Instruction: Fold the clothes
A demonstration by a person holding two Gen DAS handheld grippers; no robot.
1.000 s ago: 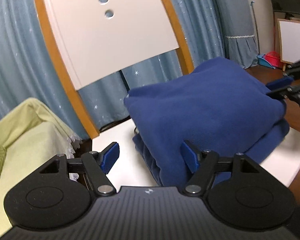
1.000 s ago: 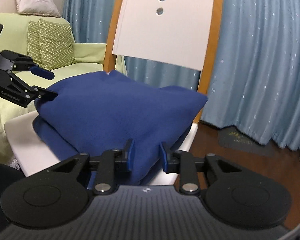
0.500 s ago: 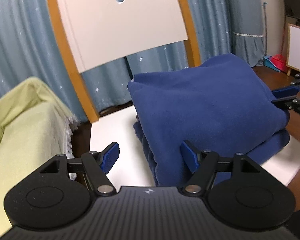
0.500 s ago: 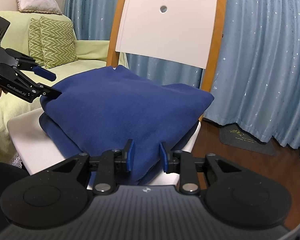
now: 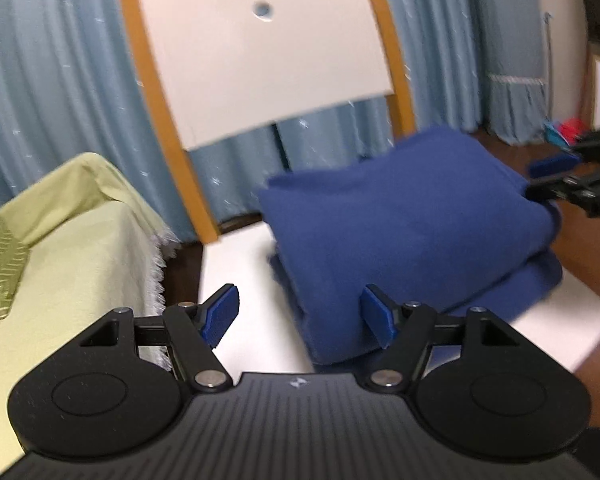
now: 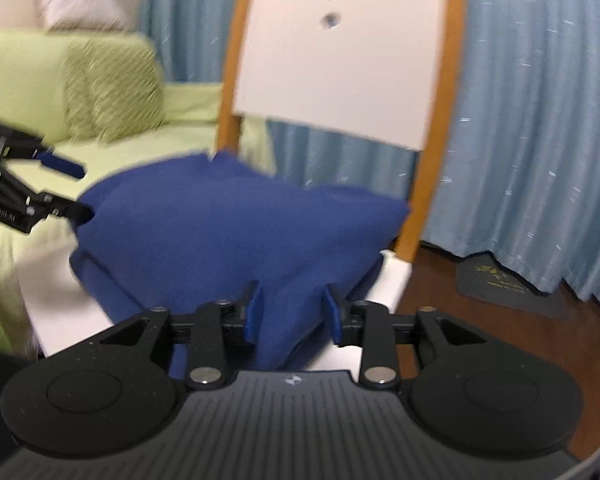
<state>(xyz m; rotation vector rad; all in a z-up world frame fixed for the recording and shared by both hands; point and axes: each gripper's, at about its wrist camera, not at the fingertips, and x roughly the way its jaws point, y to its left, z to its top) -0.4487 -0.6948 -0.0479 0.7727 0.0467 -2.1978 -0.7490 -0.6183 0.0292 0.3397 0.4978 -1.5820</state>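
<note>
A folded dark blue garment lies on the white seat of a chair. My left gripper is open at the garment's near left corner; the cloth's edge sits just inside its right finger, apart from the left one. My right gripper is at the opposite corner with its jaws opening, and a fold of the garment lies between the pads. Each view shows the other gripper at the far edge: the right gripper and the left gripper, both with fingers spread. Both pictures are blurred.
The chair's white backrest with orange posts rises behind the garment. A pale green sofa with a patterned cushion stands to the left. Blue curtains hang behind. Brown floor with a dark mat lies right.
The right gripper's jaws have widened around the cloth fold. Both grippers have lifted and drawn back a little from the garment. The left gripper's jaws stay as wide as before.
</note>
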